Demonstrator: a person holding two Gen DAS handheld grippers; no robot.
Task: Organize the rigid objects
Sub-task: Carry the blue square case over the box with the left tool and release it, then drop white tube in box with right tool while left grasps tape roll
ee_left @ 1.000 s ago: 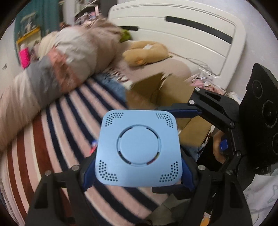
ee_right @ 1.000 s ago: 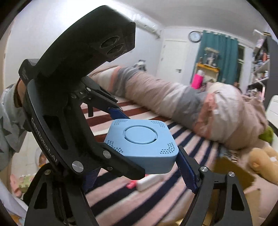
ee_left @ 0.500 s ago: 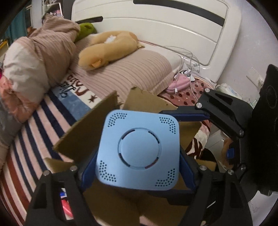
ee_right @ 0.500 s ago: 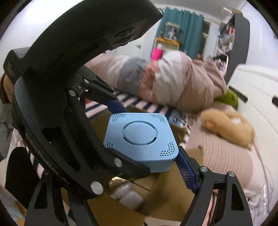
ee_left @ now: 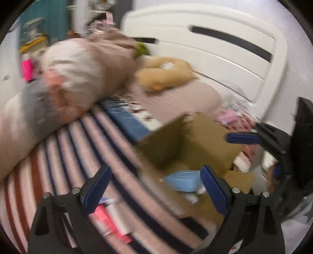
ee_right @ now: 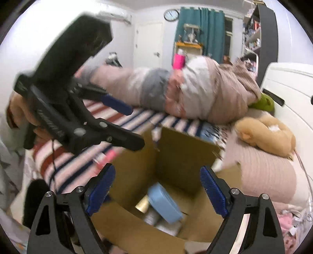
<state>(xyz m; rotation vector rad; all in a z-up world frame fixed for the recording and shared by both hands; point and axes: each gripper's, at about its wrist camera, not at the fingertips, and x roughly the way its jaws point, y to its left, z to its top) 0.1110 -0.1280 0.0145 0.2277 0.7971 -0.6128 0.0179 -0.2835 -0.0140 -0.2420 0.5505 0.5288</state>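
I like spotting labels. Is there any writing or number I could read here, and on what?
No text reads clearly.
White lettering on the left gripper: too blurred to read.
Wall clock: numerals too small to read.
Printed bedding near the pillow: blurred.

Both views are fisheye w/ black vignette corners and straight lines bowed near edges, e.g. the headboard [ee_left: 225, 50]. Lighting: even indoor, bright-ish, no hard shadows; white walls near blown out. Left wrist view has heavy motion blur; the duvet [ee_left: 64, 88] and striped sheet [ee_left: 68, 148] are smeared. Right wrist view is sharper; the clock [ee_right: 171, 14] is readable, but the cardboard box [ee_right: 182, 156] interior is soft and dimmer.
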